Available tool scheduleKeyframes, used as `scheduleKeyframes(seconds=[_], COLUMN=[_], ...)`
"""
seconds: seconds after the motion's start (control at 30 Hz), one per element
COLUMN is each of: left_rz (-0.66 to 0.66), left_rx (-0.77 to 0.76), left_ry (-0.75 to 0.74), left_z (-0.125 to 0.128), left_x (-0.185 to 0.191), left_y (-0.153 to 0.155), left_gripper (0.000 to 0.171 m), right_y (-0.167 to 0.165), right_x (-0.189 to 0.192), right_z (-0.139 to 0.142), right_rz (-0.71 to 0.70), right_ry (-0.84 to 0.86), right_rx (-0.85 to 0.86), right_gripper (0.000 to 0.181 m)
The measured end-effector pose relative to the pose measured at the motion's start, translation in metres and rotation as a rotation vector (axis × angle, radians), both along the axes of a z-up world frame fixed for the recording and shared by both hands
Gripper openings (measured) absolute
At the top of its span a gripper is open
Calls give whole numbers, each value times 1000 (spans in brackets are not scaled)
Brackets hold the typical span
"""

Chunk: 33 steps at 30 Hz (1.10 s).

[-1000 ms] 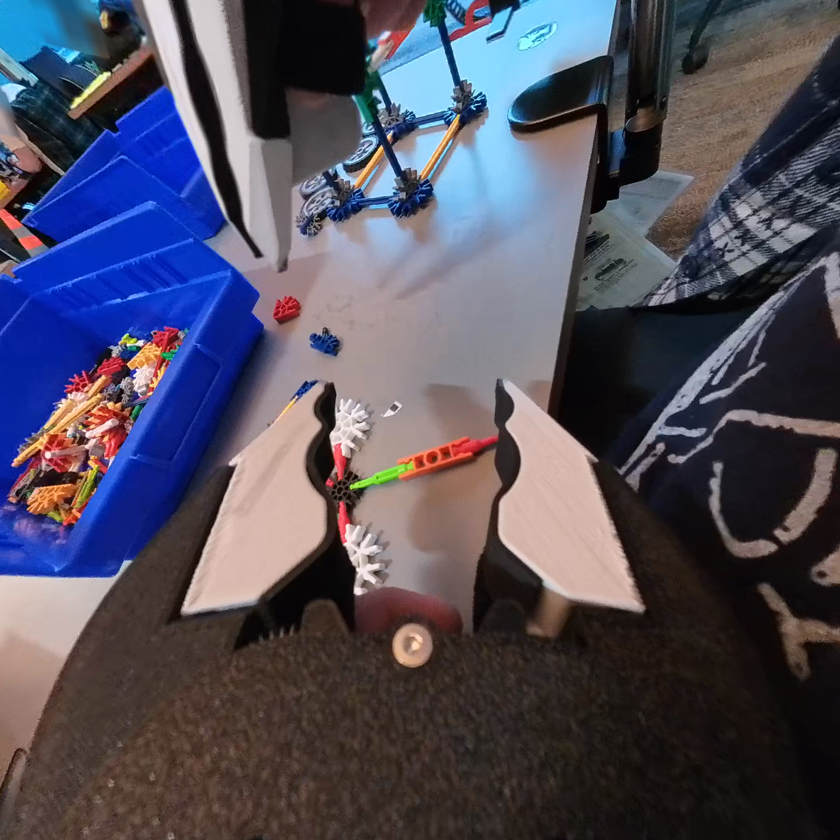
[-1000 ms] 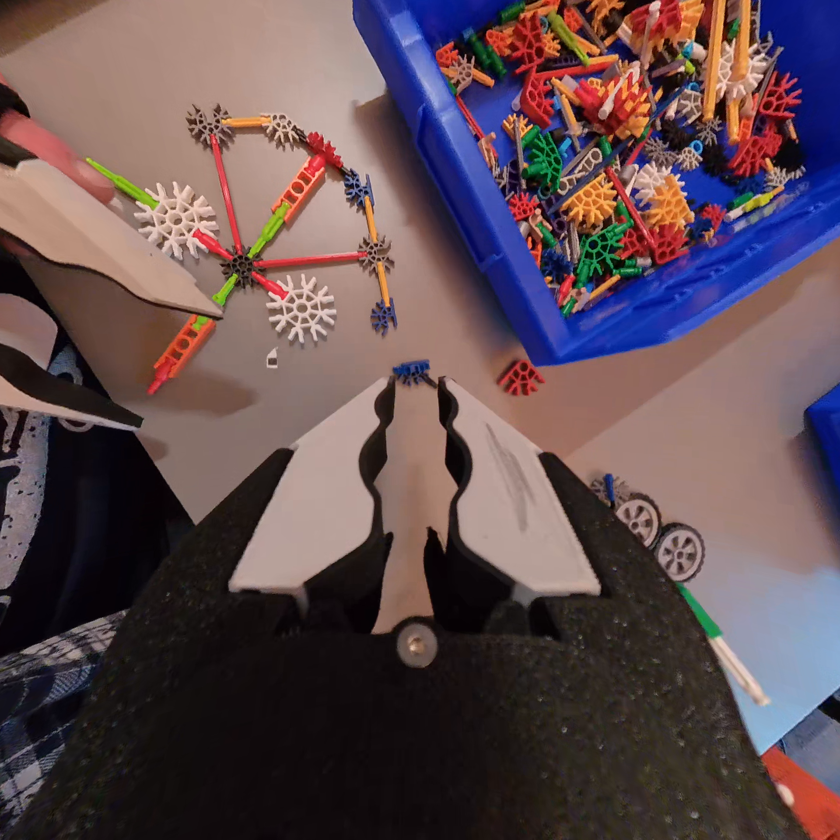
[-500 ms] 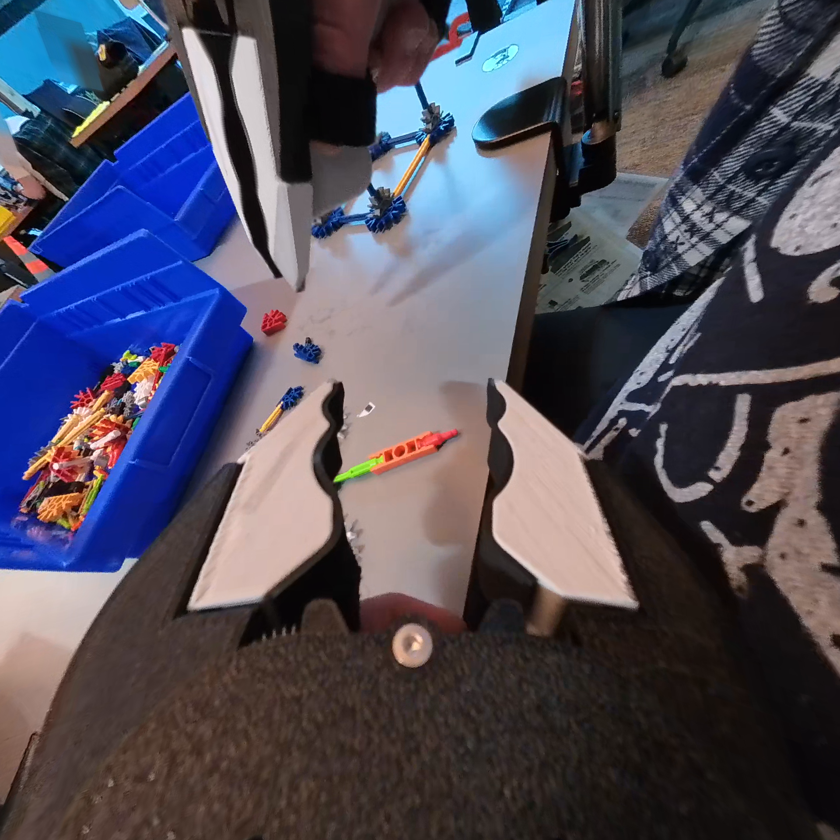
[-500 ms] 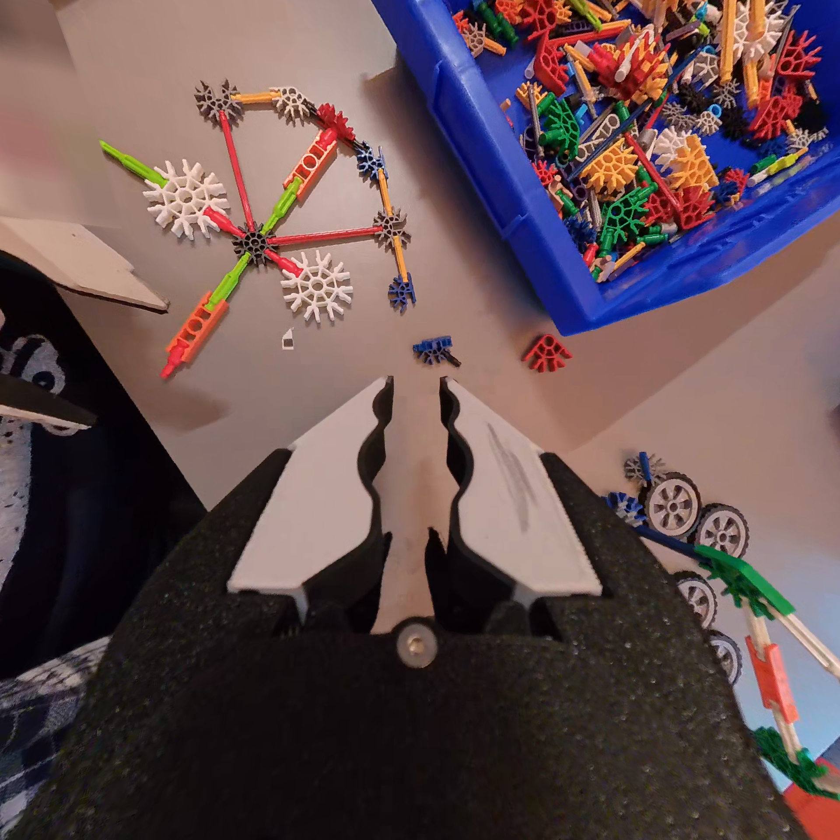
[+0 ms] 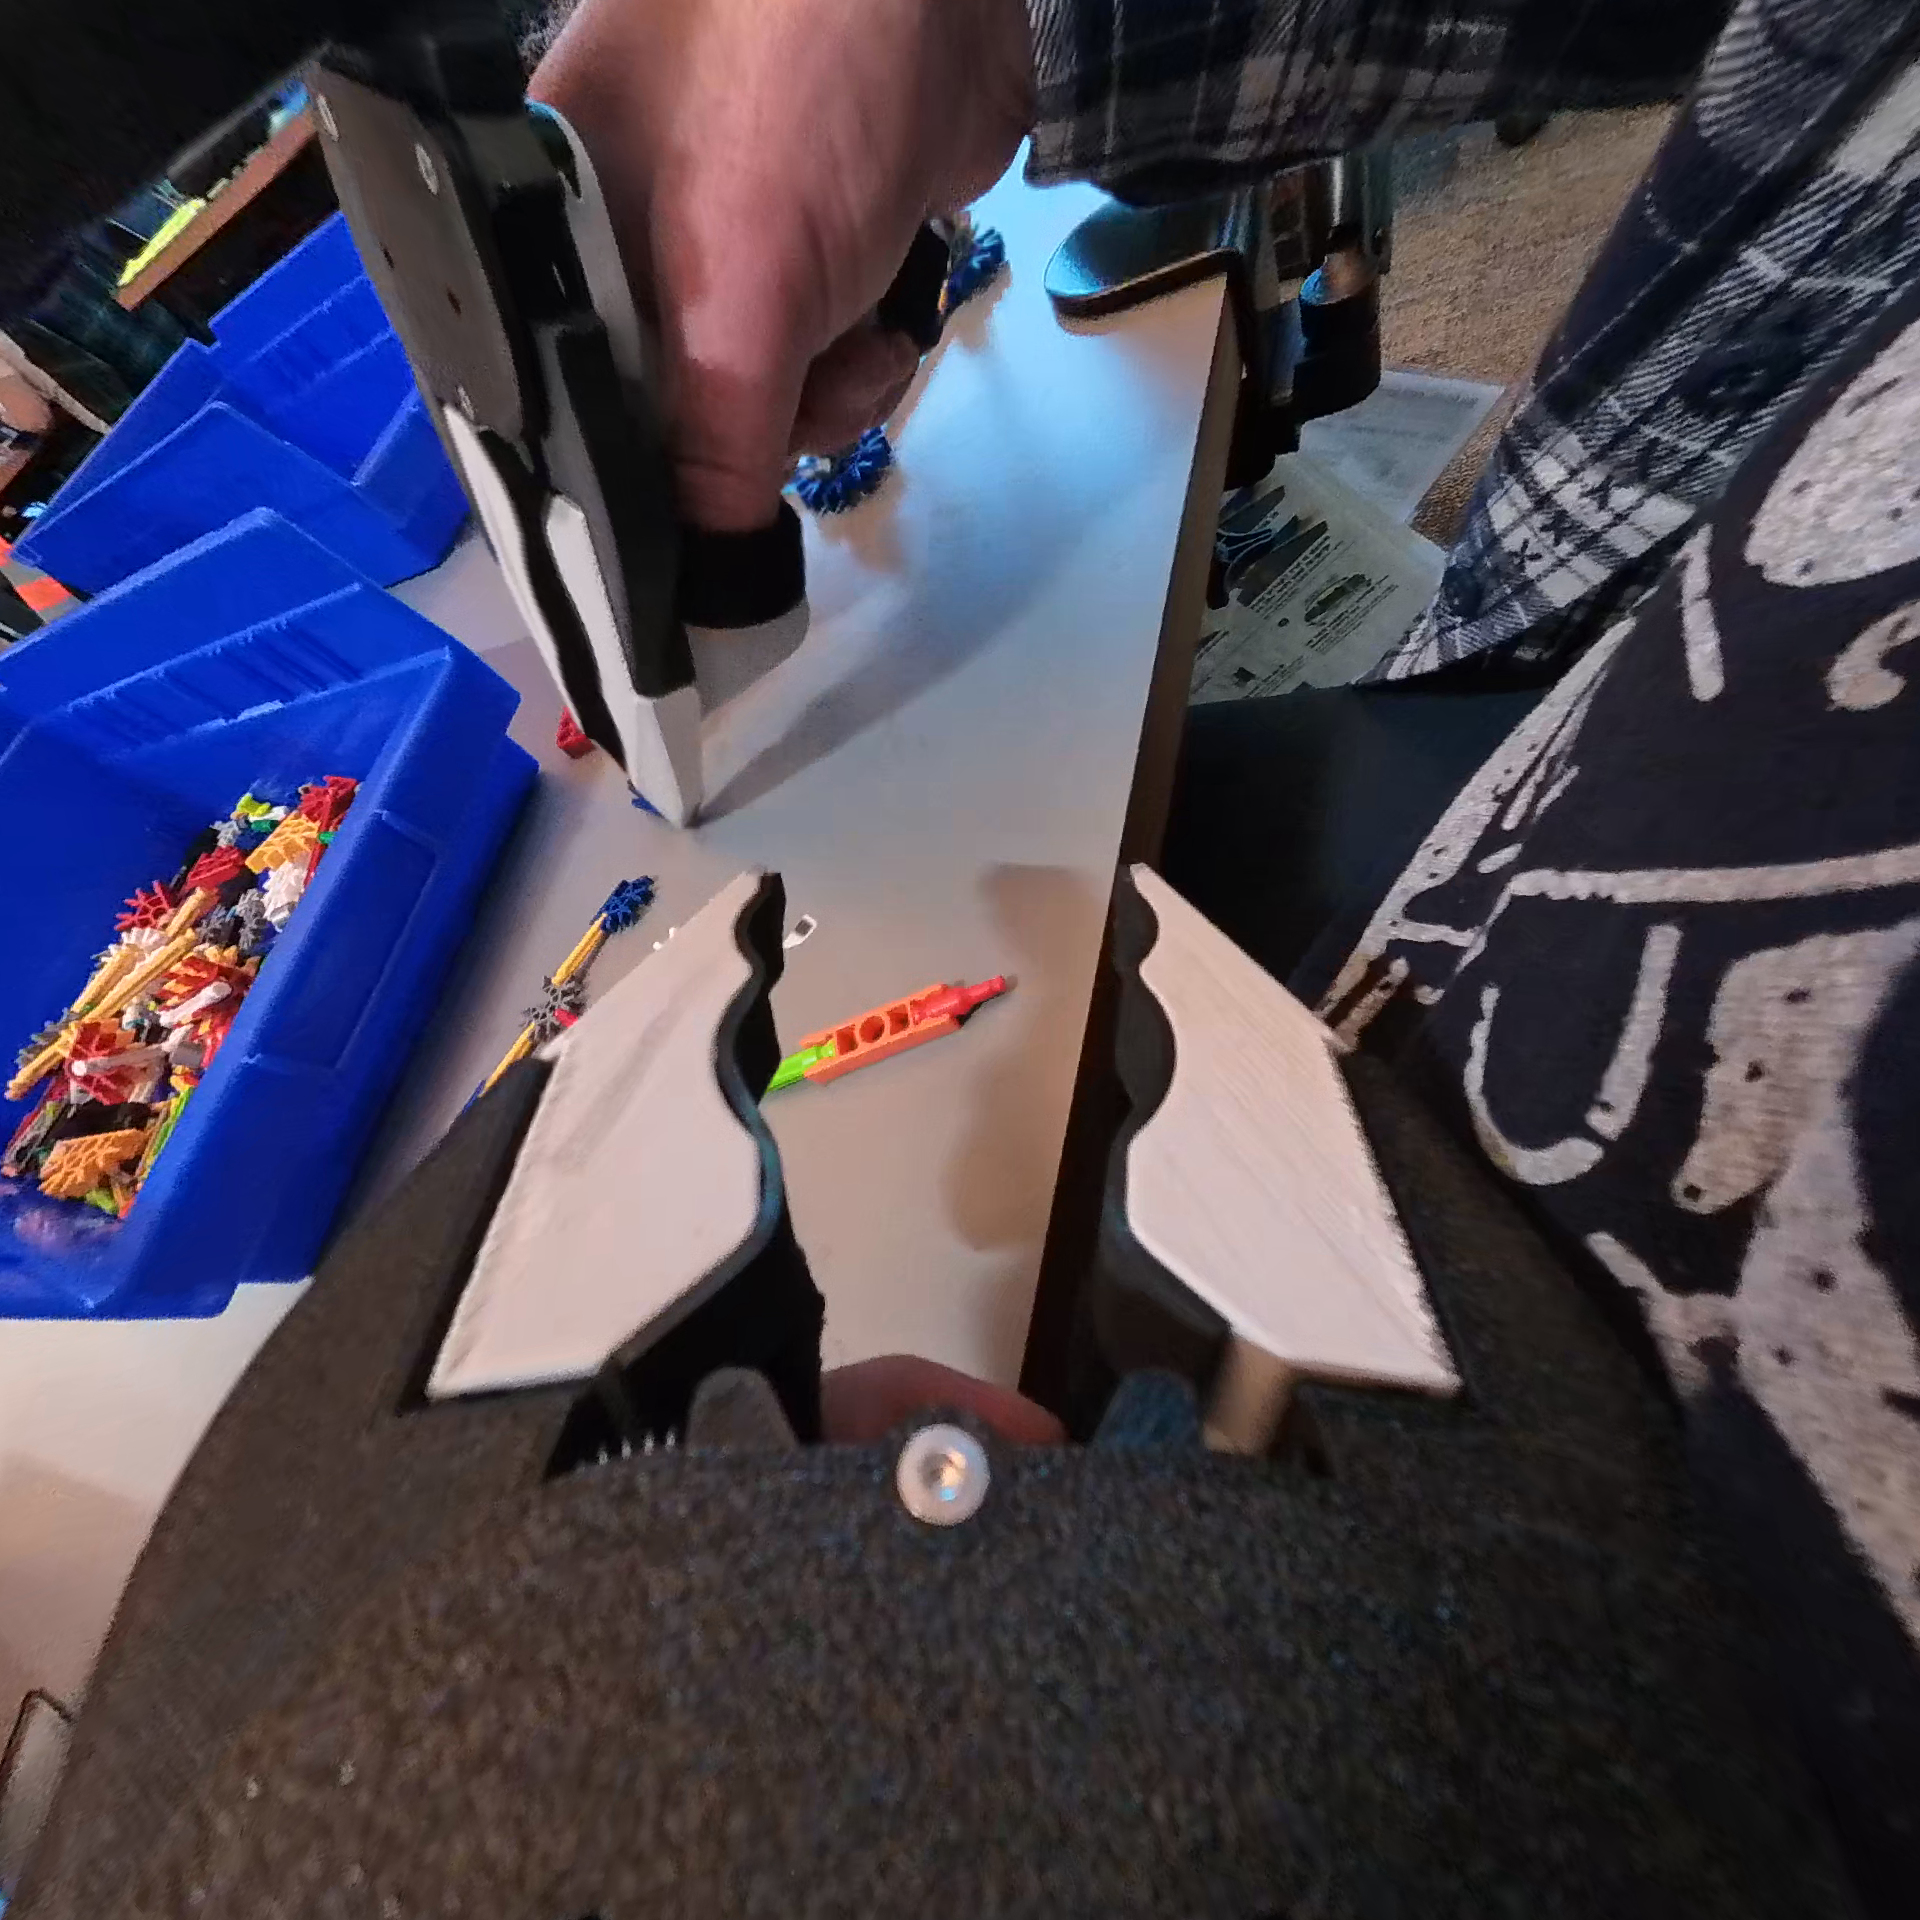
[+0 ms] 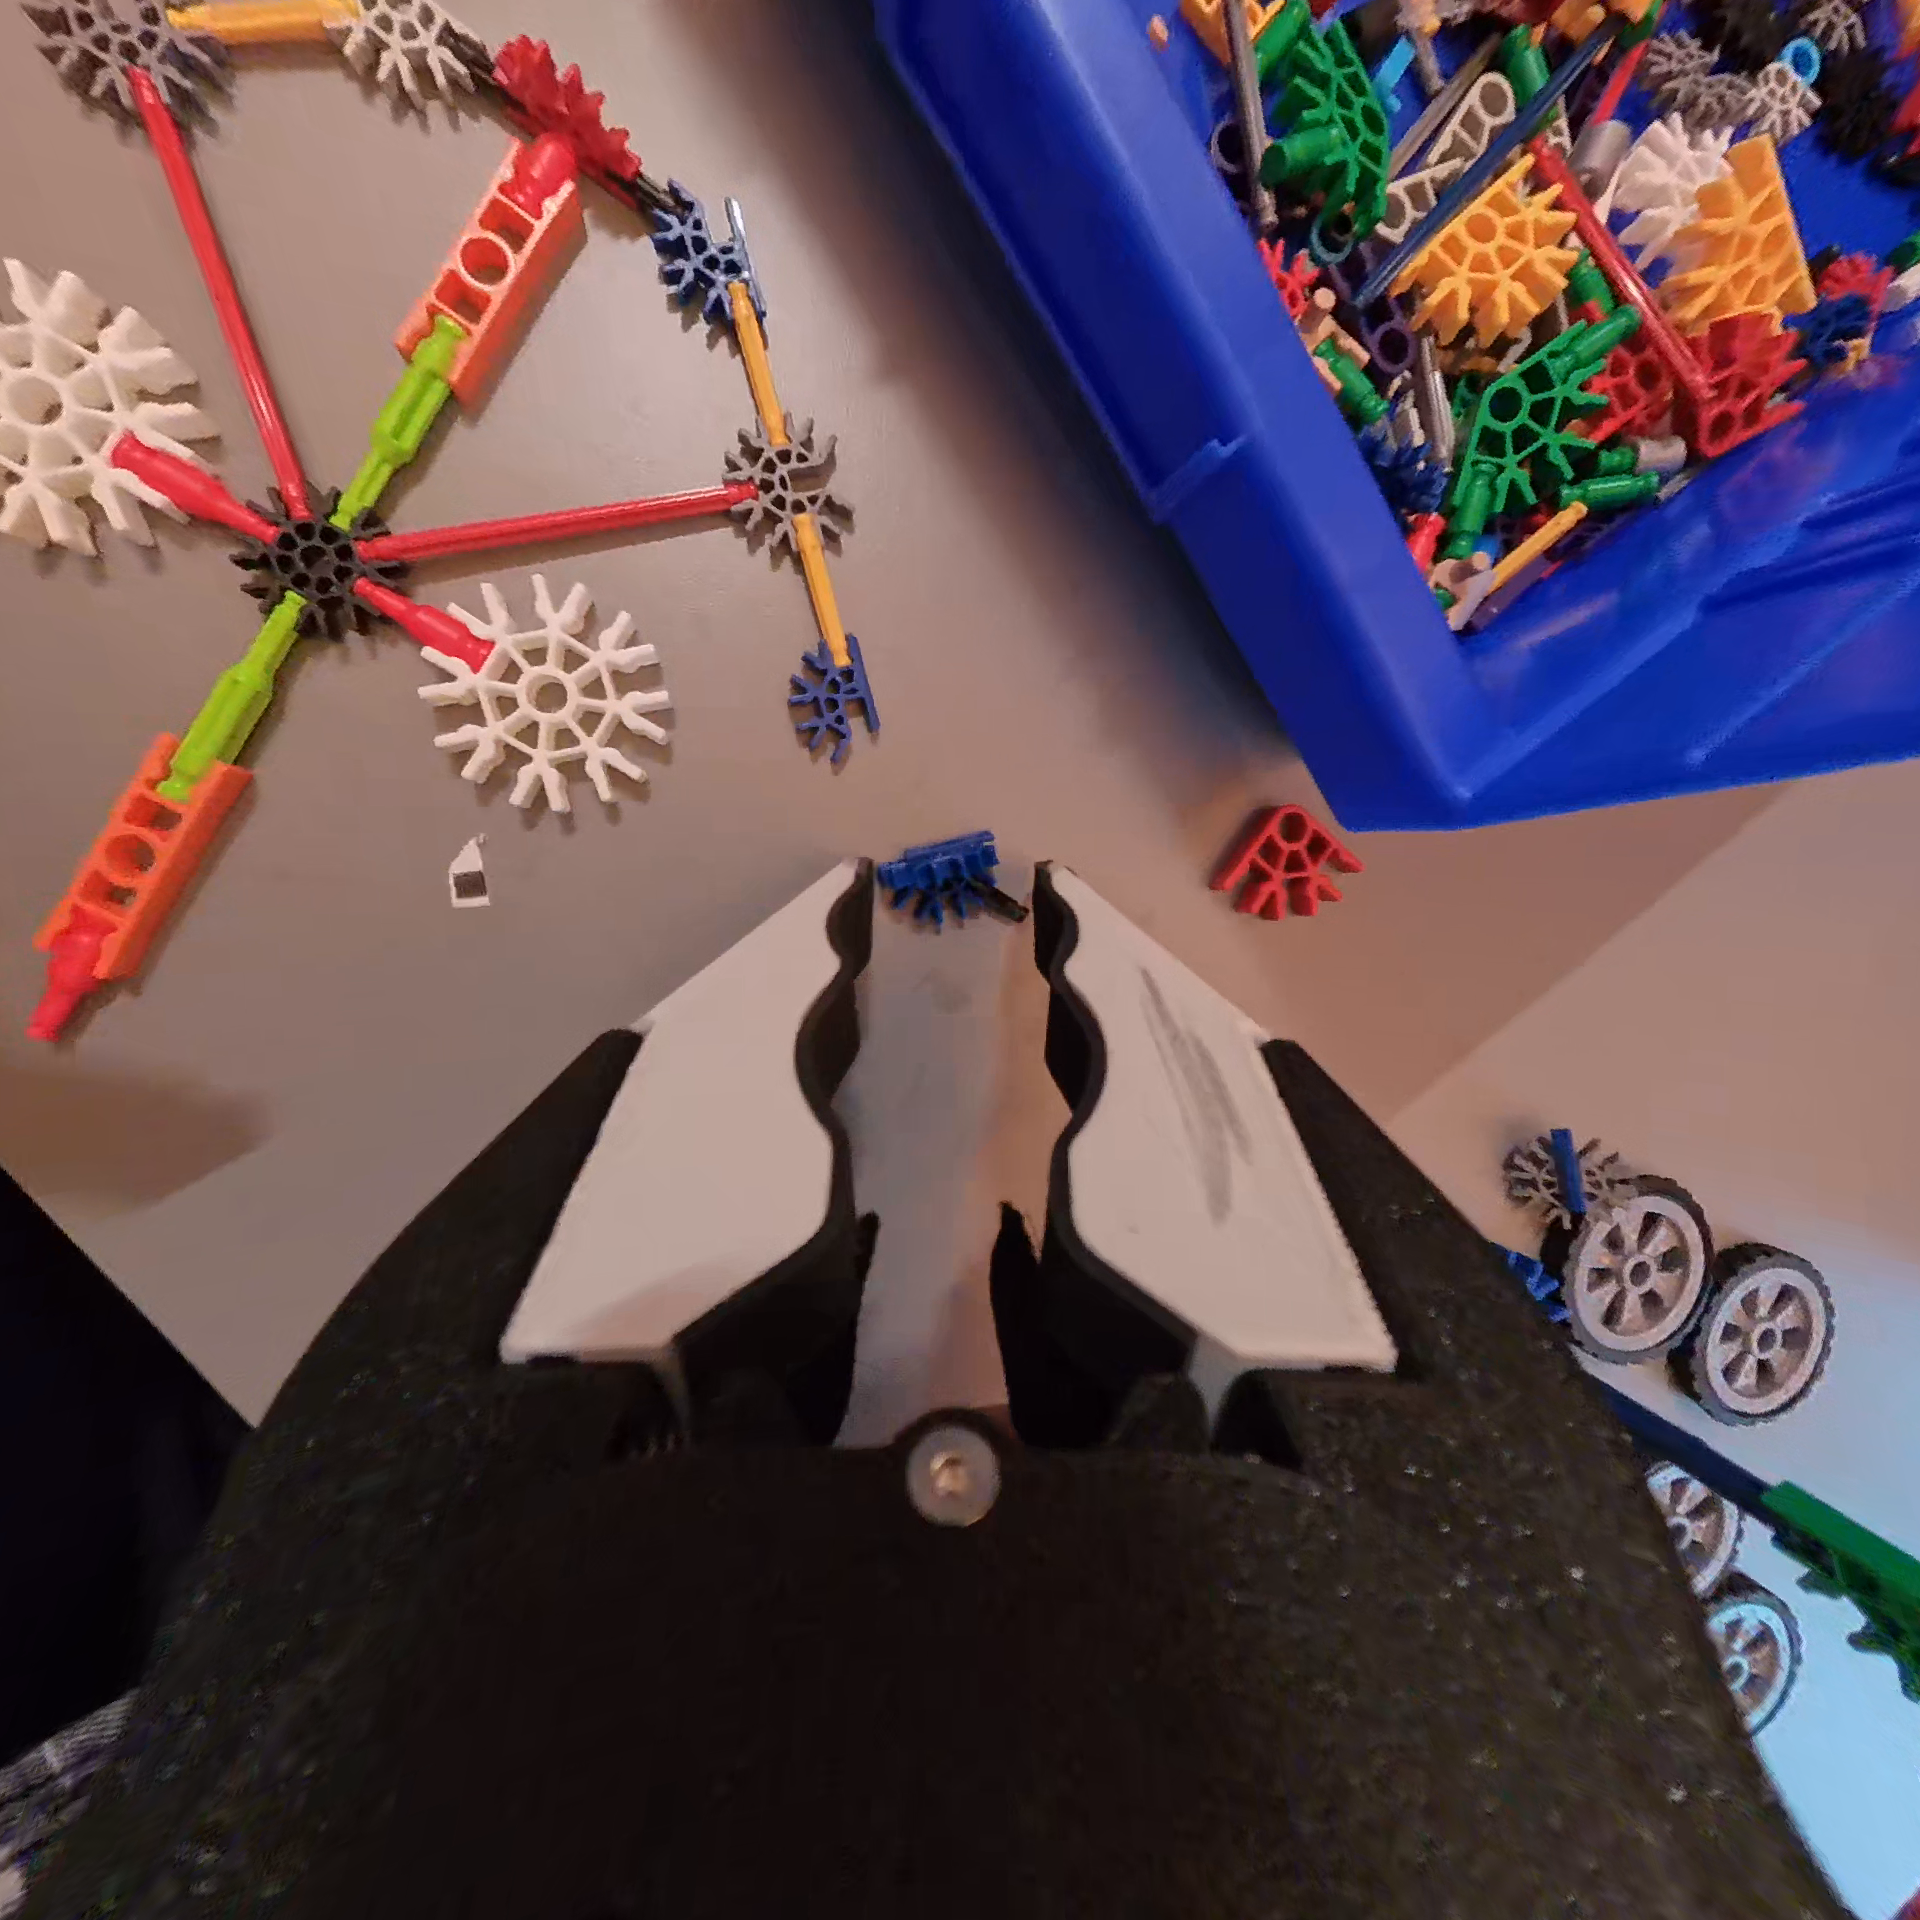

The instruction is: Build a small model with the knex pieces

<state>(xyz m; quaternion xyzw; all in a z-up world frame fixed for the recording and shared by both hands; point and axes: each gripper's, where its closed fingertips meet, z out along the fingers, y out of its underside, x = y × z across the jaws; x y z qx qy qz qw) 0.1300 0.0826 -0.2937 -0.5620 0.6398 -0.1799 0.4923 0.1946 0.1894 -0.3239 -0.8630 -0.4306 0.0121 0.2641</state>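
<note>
My right gripper [image 6: 951,883] is open, tips down at the grey table, with a small blue connector piece [image 6: 943,875] lying between its fingertips, not clamped. A red connector [image 6: 1286,860] lies just right of it. A flat spoke-and-wheel assembly [image 6: 322,561] of red, green and yellow rods with white snowflake connectors [image 6: 545,694] lies to the left. My left gripper [image 5: 940,904] is open and empty, held back at the table's near edge, above the orange and green rod end [image 5: 883,1034] of that assembly. The right gripper [image 5: 665,769] and the hand on it show ahead.
A blue bin [image 6: 1195,343] full of mixed construction pieces sits at the right, also in the left wrist view [image 5: 343,997], with more blue bins [image 5: 260,457] behind. A wheeled model [image 6: 1683,1309] stands at the lower right. A person's dark printed shirt [image 5: 1662,935] is beside the table edge [image 5: 1164,810]. Measured from the fingertips, the wheeled model [image 6: 1683,1309] is 20 cm or so from the right gripper and 30 cm from the left.
My right gripper has dropped toward the table and opened a little, so the blue connector now lies between its tips. My left gripper has drawn back toward the table's edge.
</note>
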Motion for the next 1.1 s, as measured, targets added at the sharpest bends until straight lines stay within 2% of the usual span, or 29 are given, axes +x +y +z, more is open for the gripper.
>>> scheduleKeyframes(seconds=[0.07, 0.27, 0.43, 0.6, 0.8, 0.97, 1.1], left_rz=[2, 1, 4, 3, 1, 2, 0], left_rx=[-3, -8, -11, -20, -26, -32, -39], left_ry=[-4, -11, -21, -31, -33, -37, -37], left_z=[0, 0, 1, 2, 3, 3, 4], left_x=[0, 0, -2, -1, 0, 1, 2], left_y=[0, 0, 1, 0, -2, -4, -7], left_gripper=[63, 63, 63, 63, 63, 63, 63], right_y=[0, 7, 10, 8, 10, 13, 16], right_x=[3, 16, 22, 7, -4, 3, 11], right_z=[-1, -1, 4, 13, 7, 0, 9], right_rz=[-3, -37, -54, -28, 5, -15, -37], right_ry=[-7, -45, -80, -28, -22, -43, -43], right_rx=[-6, -1, 20, 26, 11, -1, 19], right_gripper=[24, 20, 23, 27, 29, 24, 25])
